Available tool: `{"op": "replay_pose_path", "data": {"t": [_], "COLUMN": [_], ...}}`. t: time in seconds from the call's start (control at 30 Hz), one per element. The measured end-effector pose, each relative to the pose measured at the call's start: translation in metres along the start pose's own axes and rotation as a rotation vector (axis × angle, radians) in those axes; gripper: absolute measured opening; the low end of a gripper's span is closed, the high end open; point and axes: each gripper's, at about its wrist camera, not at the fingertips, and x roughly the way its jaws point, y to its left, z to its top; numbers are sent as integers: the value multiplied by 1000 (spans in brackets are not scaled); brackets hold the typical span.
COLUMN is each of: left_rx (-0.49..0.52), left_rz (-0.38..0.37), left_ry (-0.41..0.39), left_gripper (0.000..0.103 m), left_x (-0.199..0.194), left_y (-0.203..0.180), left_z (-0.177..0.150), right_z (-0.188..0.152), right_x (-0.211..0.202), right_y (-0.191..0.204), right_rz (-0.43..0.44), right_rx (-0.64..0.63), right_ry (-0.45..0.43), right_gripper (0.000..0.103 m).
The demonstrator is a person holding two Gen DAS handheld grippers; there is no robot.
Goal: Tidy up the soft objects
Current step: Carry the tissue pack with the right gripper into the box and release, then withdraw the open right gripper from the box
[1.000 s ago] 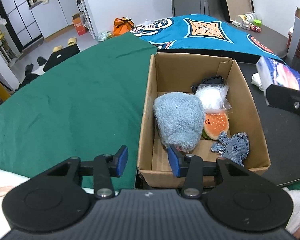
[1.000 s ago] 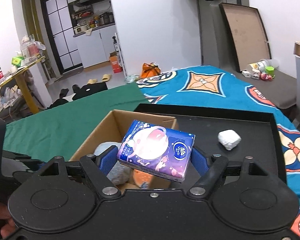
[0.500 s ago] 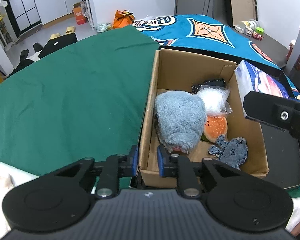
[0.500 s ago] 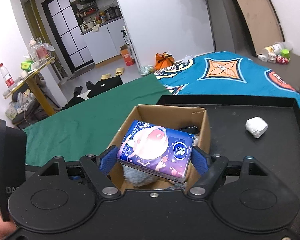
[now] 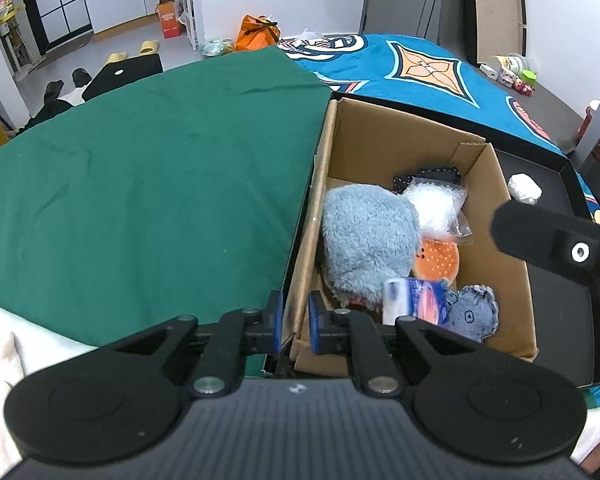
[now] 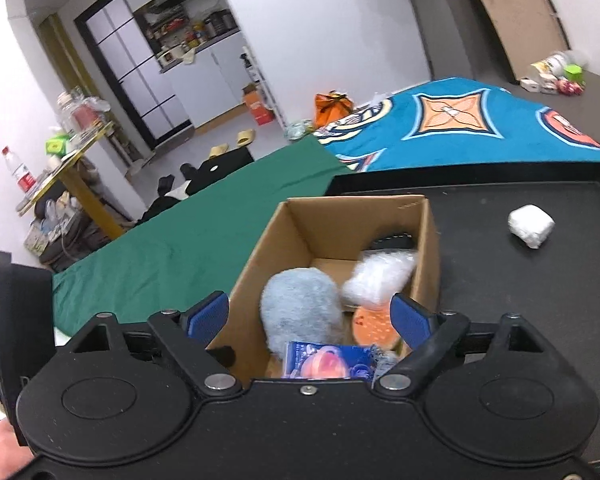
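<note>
Blue-printed tissue pack (image 6: 326, 362) lying in the near end of the cardboard box (image 5: 384, 148) at lower centre of frame, touching the fluffy grey-blue plush (image 5: 366, 240) and the denim toy (image 5: 474, 314). Clamping the box's near left wall, left gripper (image 5: 293, 322) shut tight on cardboard. Spreading wider above the box, right gripper (image 6: 312, 318) gripping nothing. Sitting apart at upper right on the black tray (image 6: 540, 300), a white wad (image 6: 530, 226).

Matt corrugated cardboard box (image 5: 400, 148); fuzzy grey plush (image 5: 364, 236); glossy tissue pack (image 6: 324, 362); green cloth (image 5: 140, 184).
</note>
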Motion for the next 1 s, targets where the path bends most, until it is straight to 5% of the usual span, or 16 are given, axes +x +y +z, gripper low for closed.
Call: {"op": "replay_pose_path", "data": {"t": [0.77, 1.0], "left_rx": [83, 98], "left_rz": [85, 130], "left_ry": [11, 13], "left_gripper": [19, 35], "left_x": [-3, -3], "left_y": [-17, -23], "left_z": [3, 5], "right_z": [-1, -3], "right_x": [-13, -15], "right_y": [-46, -62], "right_rz": [-62, -70], "right_rx": [29, 34], "right_ry": [-28, -31], "right_gripper": [87, 87]}}
